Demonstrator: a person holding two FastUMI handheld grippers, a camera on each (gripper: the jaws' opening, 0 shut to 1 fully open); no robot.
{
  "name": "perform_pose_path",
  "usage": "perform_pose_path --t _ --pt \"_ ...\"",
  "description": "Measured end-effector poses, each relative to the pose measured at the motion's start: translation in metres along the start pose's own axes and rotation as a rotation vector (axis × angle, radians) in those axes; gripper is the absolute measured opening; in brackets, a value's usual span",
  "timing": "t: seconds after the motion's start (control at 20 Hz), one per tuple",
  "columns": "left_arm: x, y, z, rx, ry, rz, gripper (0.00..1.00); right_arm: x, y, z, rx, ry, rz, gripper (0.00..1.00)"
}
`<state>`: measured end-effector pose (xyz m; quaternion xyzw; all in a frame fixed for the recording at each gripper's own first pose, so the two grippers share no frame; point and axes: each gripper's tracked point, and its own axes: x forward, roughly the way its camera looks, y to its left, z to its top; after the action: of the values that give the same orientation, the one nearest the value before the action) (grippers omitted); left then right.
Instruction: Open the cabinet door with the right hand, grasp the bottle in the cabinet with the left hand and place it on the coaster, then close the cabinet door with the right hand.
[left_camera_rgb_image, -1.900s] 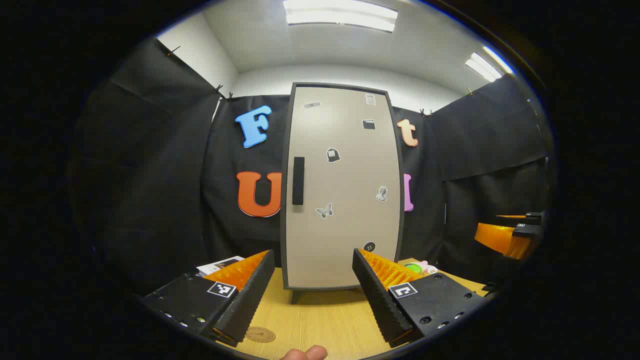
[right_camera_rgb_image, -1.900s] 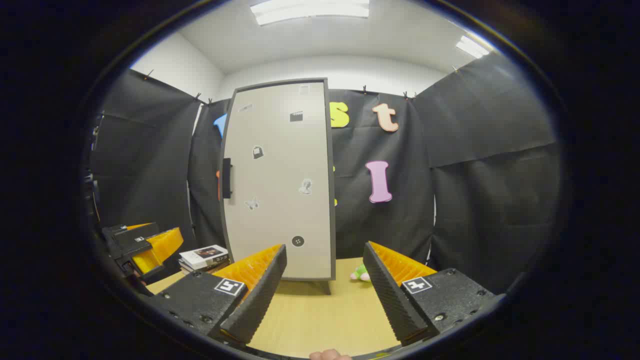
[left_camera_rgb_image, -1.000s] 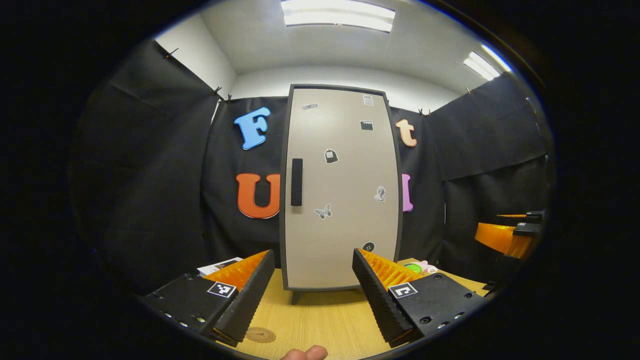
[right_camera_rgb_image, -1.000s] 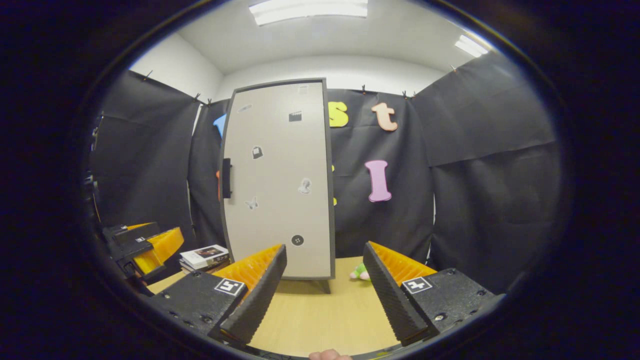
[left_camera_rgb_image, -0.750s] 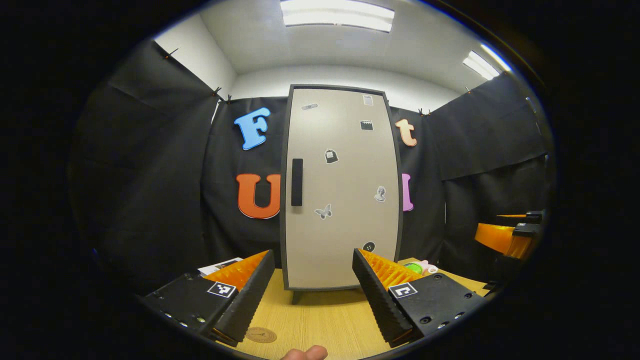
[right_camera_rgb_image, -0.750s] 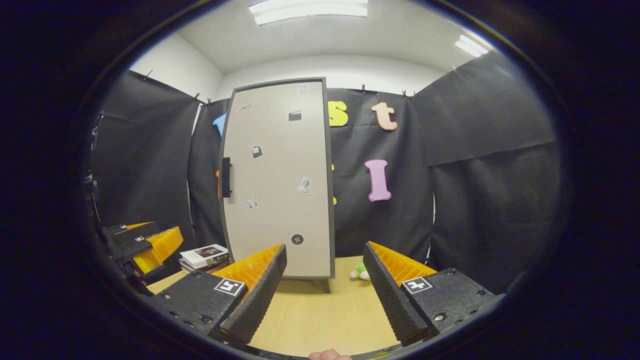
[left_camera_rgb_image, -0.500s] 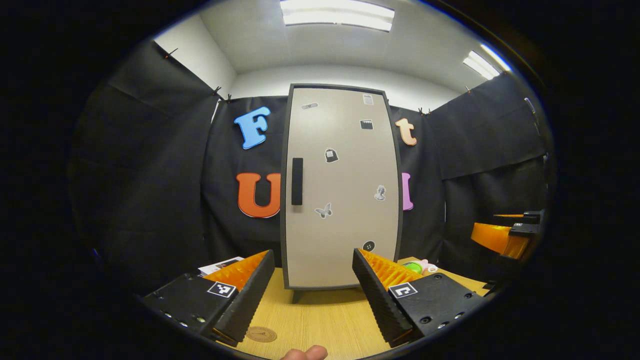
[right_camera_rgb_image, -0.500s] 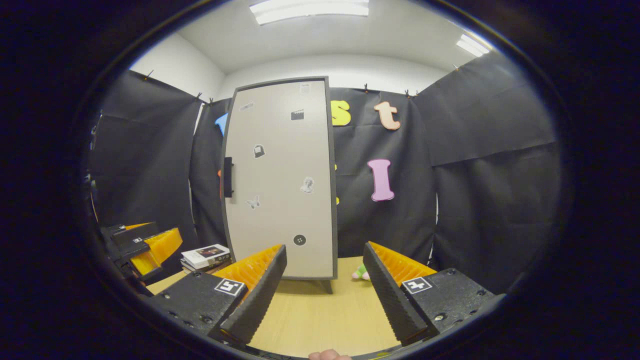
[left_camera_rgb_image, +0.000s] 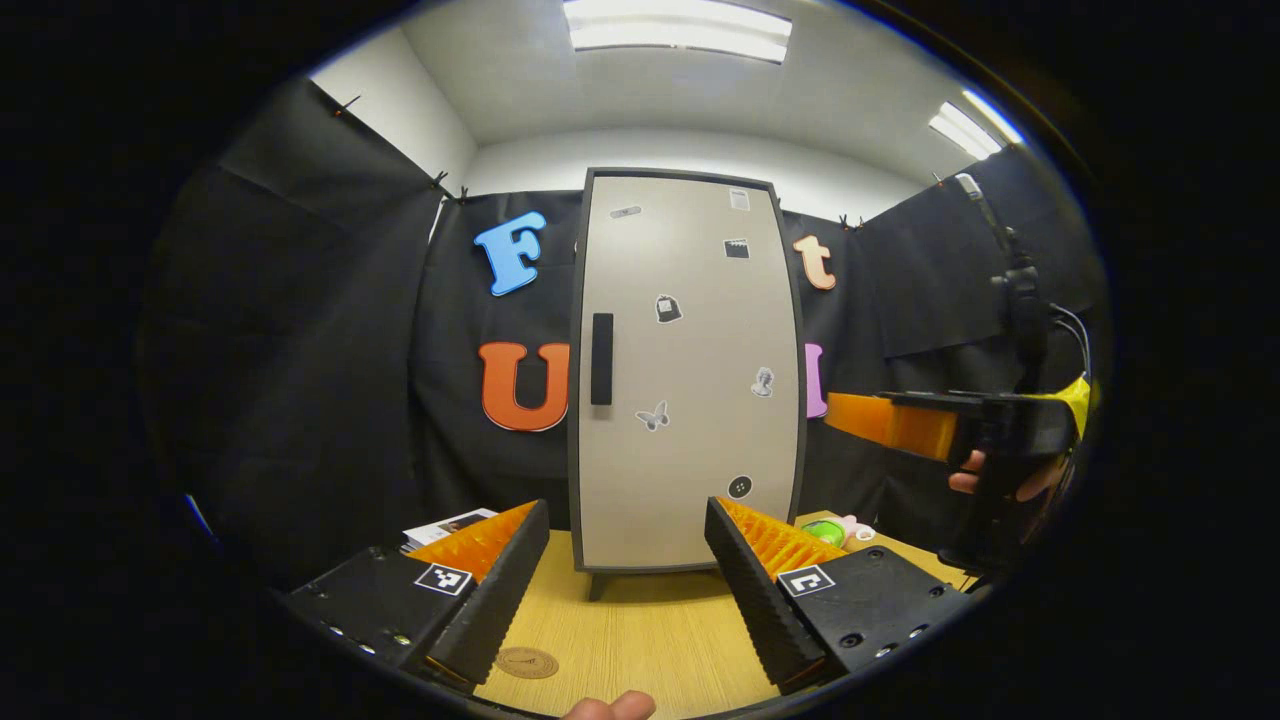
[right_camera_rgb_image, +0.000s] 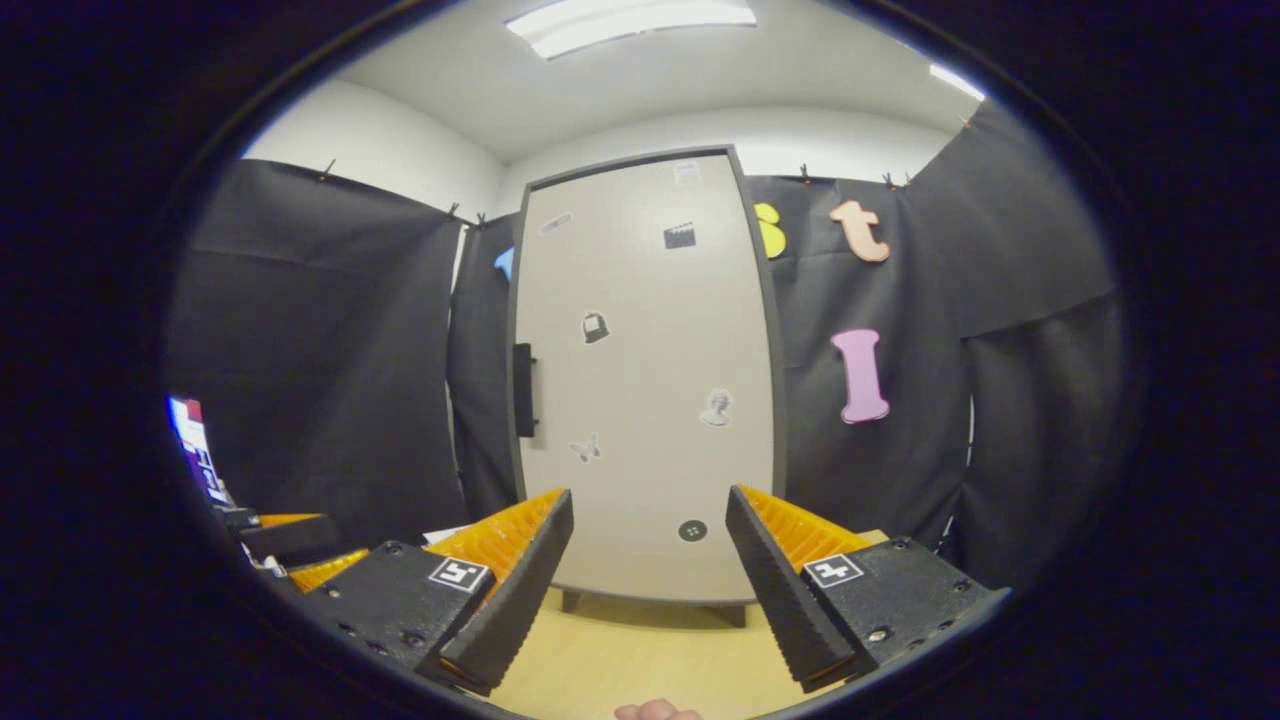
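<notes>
A tall beige cabinet with a dark frame stands on the wooden table, its door closed and a black handle on the door's left side. The bottle is hidden inside. A round brown coaster lies on the table in front of the left gripper. My left gripper is open, low over the table, facing the cabinet. My right gripper is open too and faces the cabinet door, with the handle up and to its left. In the left gripper view the right gripper is raised at the right, held by a hand.
The wooden table carries a stack of books left of the cabinet and a small green and pink toy to its right. Black cloth walls surround the booth on all sides.
The right gripper has risen and moved forward and left, closer to the cabinet door, which now looks larger in its view. The left gripper has barely moved.
</notes>
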<state>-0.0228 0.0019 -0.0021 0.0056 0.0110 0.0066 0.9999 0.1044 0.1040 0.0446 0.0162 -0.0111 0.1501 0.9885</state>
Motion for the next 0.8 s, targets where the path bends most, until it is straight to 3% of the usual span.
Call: perform_pose_path --t 0.25,0.35,0.4,0.8 --pt "-0.006 0.001 -0.005 0.000 0.021 -0.004 0.95 0.076 0.039 0.016 -0.008 -0.008 0.074 0.96" --pt "-0.007 0.002 -0.007 0.006 0.024 -0.004 0.95 0.108 0.054 0.019 -0.002 -0.004 0.091 0.99" --pt "-0.007 0.005 -0.008 0.009 0.025 0.000 0.95 0.123 0.061 0.020 -0.003 -0.001 0.096 0.96" --pt "-0.004 0.025 -0.013 0.012 0.041 0.033 0.95 0.216 0.112 0.022 -0.034 0.047 0.119 0.99"
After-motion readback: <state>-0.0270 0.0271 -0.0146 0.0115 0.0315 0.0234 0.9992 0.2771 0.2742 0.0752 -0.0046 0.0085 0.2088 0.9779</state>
